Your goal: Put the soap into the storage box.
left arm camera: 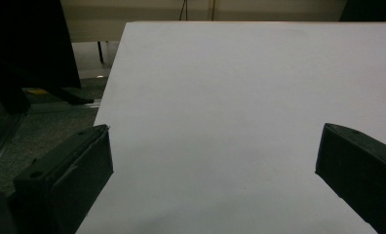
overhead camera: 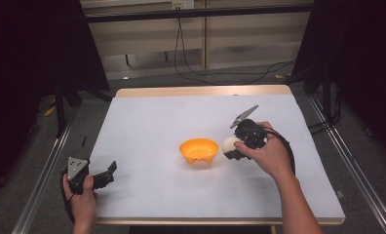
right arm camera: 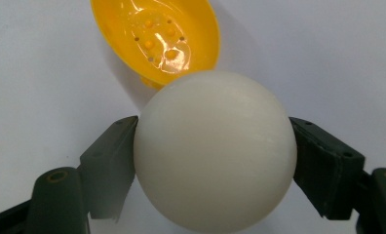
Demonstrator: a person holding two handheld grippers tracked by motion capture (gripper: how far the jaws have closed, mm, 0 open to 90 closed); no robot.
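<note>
An orange bowl (overhead camera: pixel 199 150) with small holes in its bottom stands near the middle of the white table (overhead camera: pixel 152 122). Just to its right, my right gripper (overhead camera: pixel 231 147) is shut on a white ball (overhead camera: pixel 229 145). In the right gripper view the ball (right arm camera: pixel 215 148) is clamped between both jaws, with the bowl (right arm camera: pixel 157 36) just beyond it. My left gripper (overhead camera: pixel 109 173) rests at the table's front left corner, open. Its jaws stand wide apart over bare white surface in the left gripper view (left arm camera: pixel 213 161).
The table's left edge (left arm camera: pixel 108 102) drops to a grey floor with a metal rail (overhead camera: pixel 45 170). Black stands and cables lie behind the table's far edge (overhead camera: pixel 201 91).
</note>
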